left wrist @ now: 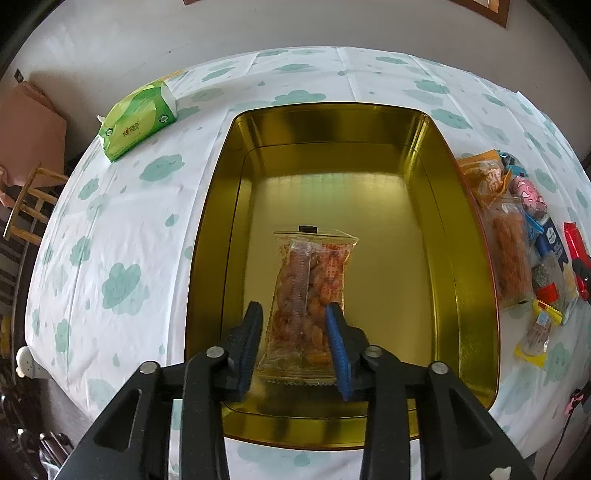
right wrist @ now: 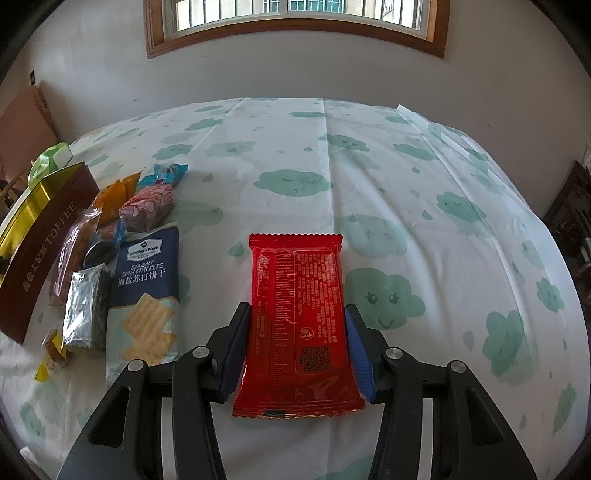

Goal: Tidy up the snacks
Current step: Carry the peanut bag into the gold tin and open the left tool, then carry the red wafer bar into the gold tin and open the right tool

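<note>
Left gripper [left wrist: 295,314] jaws pinch a clear snack packet [left wrist: 312,291] of orange-brown pieces, held over the gold tin [left wrist: 469,258], crimped top pointing away. Right gripper [right wrist: 297,317] jaws pinch a glossy red packet [right wrist: 297,314], back side up with QR code, above the cloud-print counter [right wrist: 406,184]. Soda crackers pack [right wrist: 146,291] lies among other snacks beside the tin.

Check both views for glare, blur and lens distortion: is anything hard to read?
Left wrist: strong fisheye bends the table edge; the gold tin mirrors light on its walls, yet the clear snack packet stays sharp. Right wrist: daylight from the window puts mild sheen on the red packet; its fine print is too small to read, the cracker pack label is legible.
</note>
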A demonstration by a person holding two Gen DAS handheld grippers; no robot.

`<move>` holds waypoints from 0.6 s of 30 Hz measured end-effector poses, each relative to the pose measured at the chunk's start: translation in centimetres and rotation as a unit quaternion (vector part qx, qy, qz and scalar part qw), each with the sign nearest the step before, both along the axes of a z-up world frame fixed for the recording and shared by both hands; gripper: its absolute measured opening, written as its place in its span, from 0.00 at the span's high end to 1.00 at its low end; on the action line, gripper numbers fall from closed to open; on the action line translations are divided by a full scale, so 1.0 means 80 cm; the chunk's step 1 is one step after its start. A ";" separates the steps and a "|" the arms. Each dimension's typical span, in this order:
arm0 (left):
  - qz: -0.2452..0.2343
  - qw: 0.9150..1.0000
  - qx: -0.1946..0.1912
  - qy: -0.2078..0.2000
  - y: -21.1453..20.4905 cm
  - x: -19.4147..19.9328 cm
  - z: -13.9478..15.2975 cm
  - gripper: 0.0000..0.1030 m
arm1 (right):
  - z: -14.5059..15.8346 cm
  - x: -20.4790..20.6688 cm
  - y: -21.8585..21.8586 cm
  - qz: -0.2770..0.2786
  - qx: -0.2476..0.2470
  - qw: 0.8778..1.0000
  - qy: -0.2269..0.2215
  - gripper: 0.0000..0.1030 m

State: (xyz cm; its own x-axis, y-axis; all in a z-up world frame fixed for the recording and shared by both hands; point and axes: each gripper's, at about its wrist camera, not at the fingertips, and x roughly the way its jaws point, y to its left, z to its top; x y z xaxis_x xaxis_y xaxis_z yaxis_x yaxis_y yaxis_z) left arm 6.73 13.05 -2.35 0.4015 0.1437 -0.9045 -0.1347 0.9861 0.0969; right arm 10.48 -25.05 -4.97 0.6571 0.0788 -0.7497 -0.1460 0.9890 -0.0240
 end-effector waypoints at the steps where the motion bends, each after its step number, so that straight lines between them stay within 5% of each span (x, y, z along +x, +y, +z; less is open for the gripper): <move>1: 0.001 1.000 -0.001 -0.001 0.000 0.000 0.000 0.63 | 0.000 0.001 0.000 0.000 -0.001 1.000 0.000 0.53; 9: 0.002 1.000 -0.019 -0.023 0.002 -0.011 0.011 0.37 | 0.003 0.000 -0.004 -0.018 0.004 1.000 0.006 0.56; 18: 0.000 0.998 -0.041 -0.048 -0.005 -0.026 0.025 0.22 | 0.010 -0.010 -0.003 -0.039 0.013 0.999 0.011 0.57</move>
State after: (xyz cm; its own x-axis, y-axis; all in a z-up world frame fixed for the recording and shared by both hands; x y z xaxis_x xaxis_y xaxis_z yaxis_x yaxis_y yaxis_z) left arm 4.65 12.64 -0.33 0.4862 0.0703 -0.8710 -0.1398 0.9902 0.0018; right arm 9.71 -25.28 -4.19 0.6459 0.0471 -0.7620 -0.0683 0.9977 0.0037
